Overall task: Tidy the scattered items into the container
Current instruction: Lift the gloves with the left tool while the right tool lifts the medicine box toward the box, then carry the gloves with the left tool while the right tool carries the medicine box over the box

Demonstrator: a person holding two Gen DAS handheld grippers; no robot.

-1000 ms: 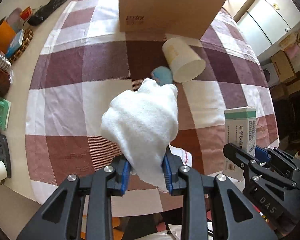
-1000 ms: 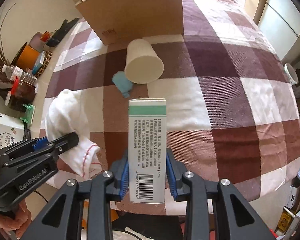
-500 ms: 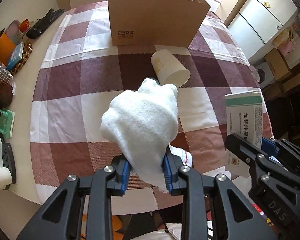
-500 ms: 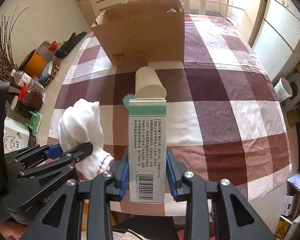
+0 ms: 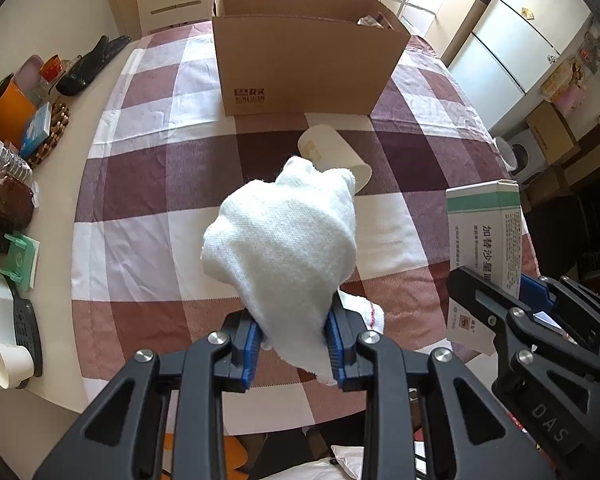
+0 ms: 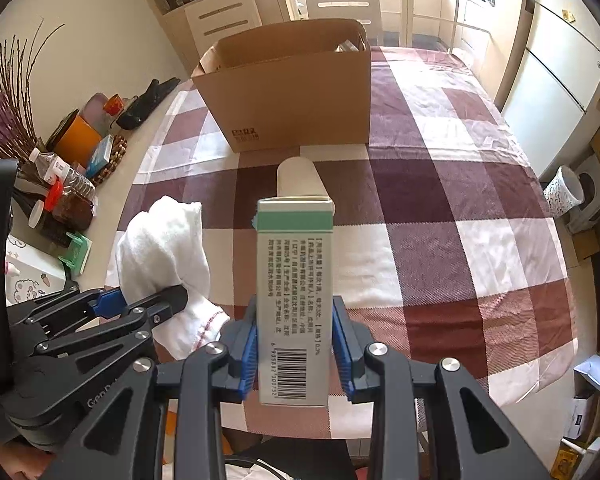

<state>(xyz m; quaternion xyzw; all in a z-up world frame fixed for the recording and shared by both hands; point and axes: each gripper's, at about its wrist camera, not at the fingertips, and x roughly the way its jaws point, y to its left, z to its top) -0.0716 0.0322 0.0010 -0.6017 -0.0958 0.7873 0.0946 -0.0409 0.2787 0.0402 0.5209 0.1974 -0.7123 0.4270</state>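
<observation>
My left gripper [image 5: 292, 342] is shut on a bunched white cloth [image 5: 288, 248], held up over the near part of the checked tablecloth [image 5: 140, 216]. My right gripper [image 6: 295, 346] is shut on a tall white-and-green carton [image 6: 295, 280], seen at the right of the left wrist view as the carton [image 5: 486, 224]. An open cardboard box [image 5: 304, 64] stands at the far end of the table; in the right wrist view the box [image 6: 296, 92] is beyond the carton. A cream paper cup [image 5: 332, 152] lies on its side in front of it. The cloth [image 6: 168, 248] and the left gripper [image 6: 140, 304] show at lower left.
Along the left table edge stand an orange tin [image 5: 8, 108], bottles [image 6: 60, 172], a green clip [image 5: 20, 256], a small paper cup [image 5: 10, 364] and black gloves [image 5: 90, 66]. Cabinets and a fridge [image 5: 512, 48] are behind; boxes sit on the floor at right.
Both grippers have risen with the cloth and the carton, so the whole box and more of the room now show. The small blue thing by the cup is now hidden.
</observation>
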